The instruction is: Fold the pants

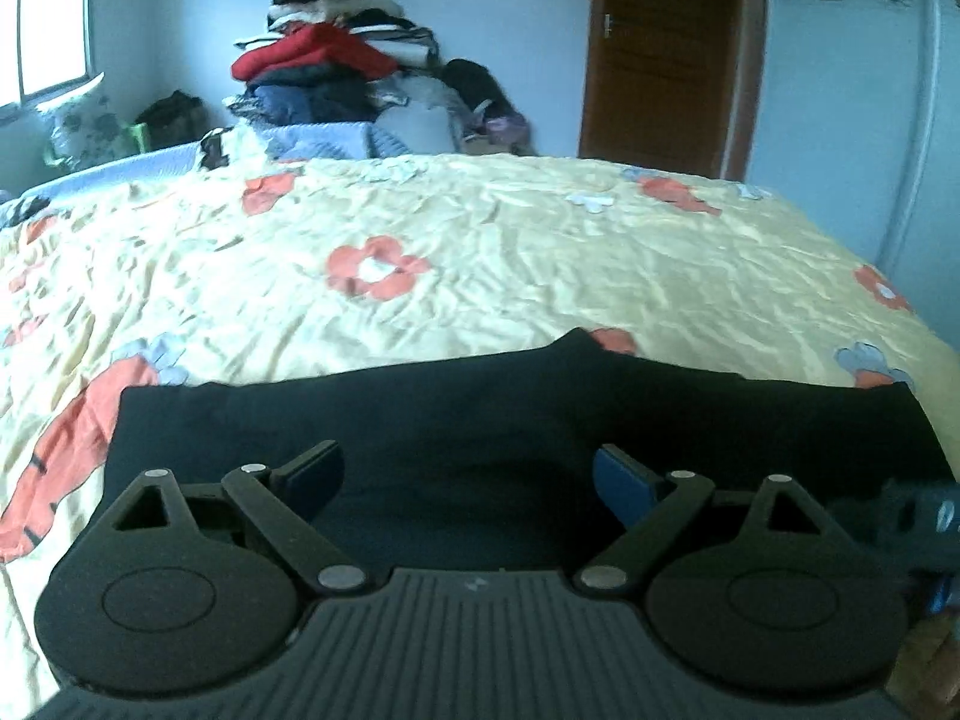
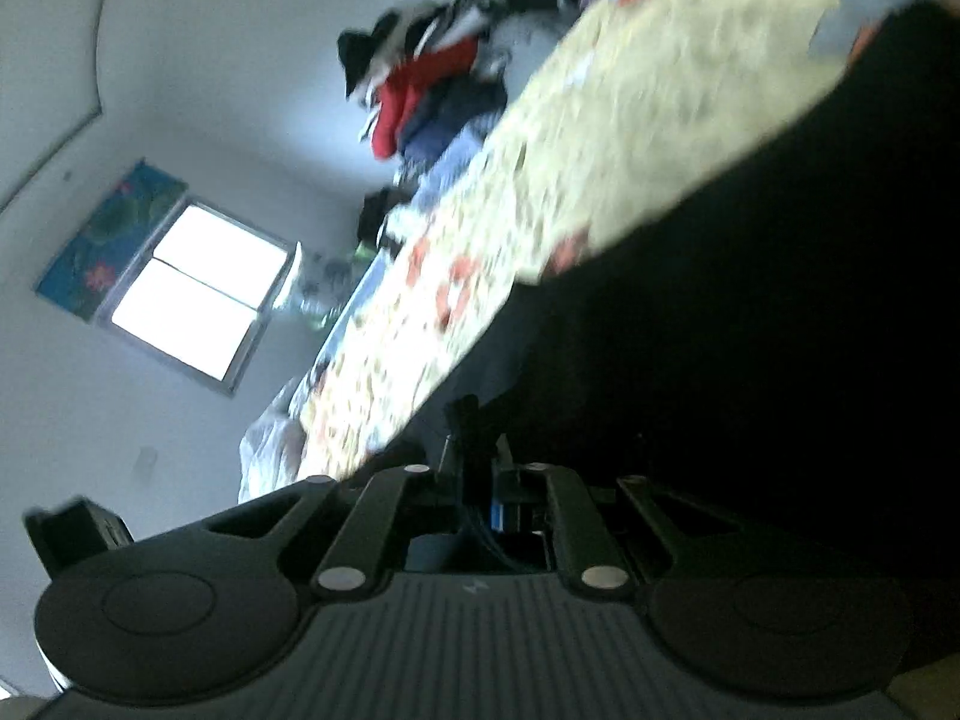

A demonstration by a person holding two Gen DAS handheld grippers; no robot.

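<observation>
Black pants (image 1: 480, 396) lie flat across the near edge of the flowered yellow bedspread (image 1: 480, 252). My left gripper (image 1: 465, 459) hovers just over them with its jaws wide open and nothing between the pads. At the right edge of the left wrist view a blurred dark shape (image 1: 918, 510) looks like the other gripper. In the tilted, blurred right wrist view my right gripper (image 2: 474, 450) has its fingers pressed together, with a small dark fold of cloth sticking out at the tips. The pants (image 2: 750, 330) fill the right side there.
A tall pile of clothes (image 1: 336, 60) stands behind the bed against the wall. A brown door (image 1: 666, 48) is at the back right and a window (image 1: 48, 24) at the back left. The bedspread (image 2: 600, 150) stretches far beyond the pants.
</observation>
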